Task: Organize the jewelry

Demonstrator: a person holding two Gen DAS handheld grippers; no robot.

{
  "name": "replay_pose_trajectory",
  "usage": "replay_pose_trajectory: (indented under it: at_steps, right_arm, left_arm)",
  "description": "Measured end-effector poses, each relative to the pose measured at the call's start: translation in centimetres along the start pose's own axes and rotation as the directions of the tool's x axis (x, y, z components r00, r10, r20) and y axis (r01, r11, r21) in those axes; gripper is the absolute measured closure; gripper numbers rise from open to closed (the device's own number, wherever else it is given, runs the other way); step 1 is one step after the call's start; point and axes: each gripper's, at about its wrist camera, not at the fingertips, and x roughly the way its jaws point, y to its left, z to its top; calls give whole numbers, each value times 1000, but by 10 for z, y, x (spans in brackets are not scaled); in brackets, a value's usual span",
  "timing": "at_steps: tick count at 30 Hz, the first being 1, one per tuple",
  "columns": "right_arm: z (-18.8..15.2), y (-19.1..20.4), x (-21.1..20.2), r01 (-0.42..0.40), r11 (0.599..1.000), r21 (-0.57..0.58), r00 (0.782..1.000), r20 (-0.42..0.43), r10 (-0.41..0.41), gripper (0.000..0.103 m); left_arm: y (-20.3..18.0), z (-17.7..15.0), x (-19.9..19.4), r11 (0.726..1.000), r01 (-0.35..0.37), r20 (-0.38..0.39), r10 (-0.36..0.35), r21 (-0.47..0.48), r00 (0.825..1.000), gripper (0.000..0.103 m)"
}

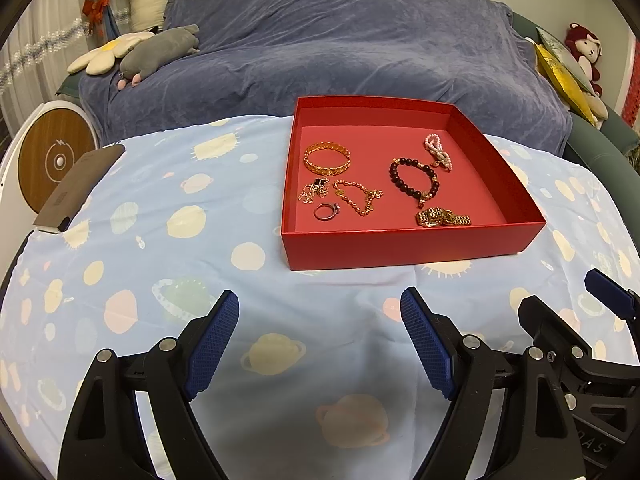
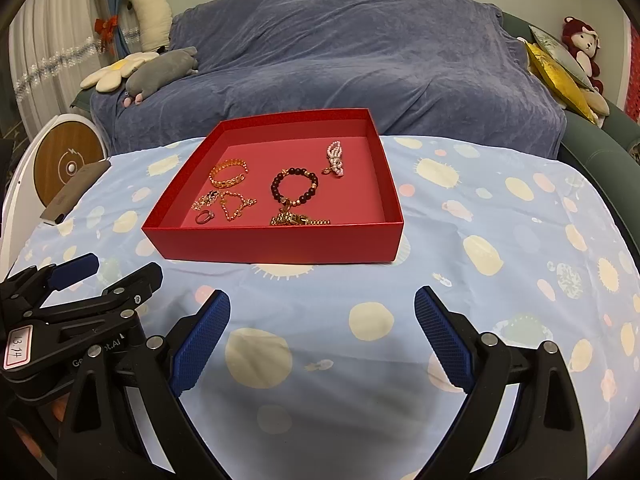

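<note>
All the jewelry already lay inside the red box (image 1: 412, 246), so the sorting looked finished, or at a pause before any tidying. Both tongs hung short of the box's near wall, above the planet-print cloth (image 1: 160, 248): the left gripper (image 1: 320, 308) spread wide and empty, the right gripper (image 2: 322, 304) likewise spread, pinching nothing. Any next move would call for reaching over that near wall. Inside the box, a gold bangle (image 1: 327, 158) sat toward the far left, a dark bead bracelet (image 1: 414, 179) near the middle, a pearl strand (image 1: 438, 153) behind it, and a ring (image 1: 326, 212) and a gold watch (image 1: 442, 217) by the near wall.
</note>
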Motion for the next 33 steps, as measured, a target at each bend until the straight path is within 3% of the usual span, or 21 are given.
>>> replay_pose_trajectory:
  at_steps: [33]
  right_arm:
    - [-4,1,-3,15,1000,11,1000,1,-15,12]
  left_arm:
    - [-4,-2,0,1000,-11,9,11,15,1000,29]
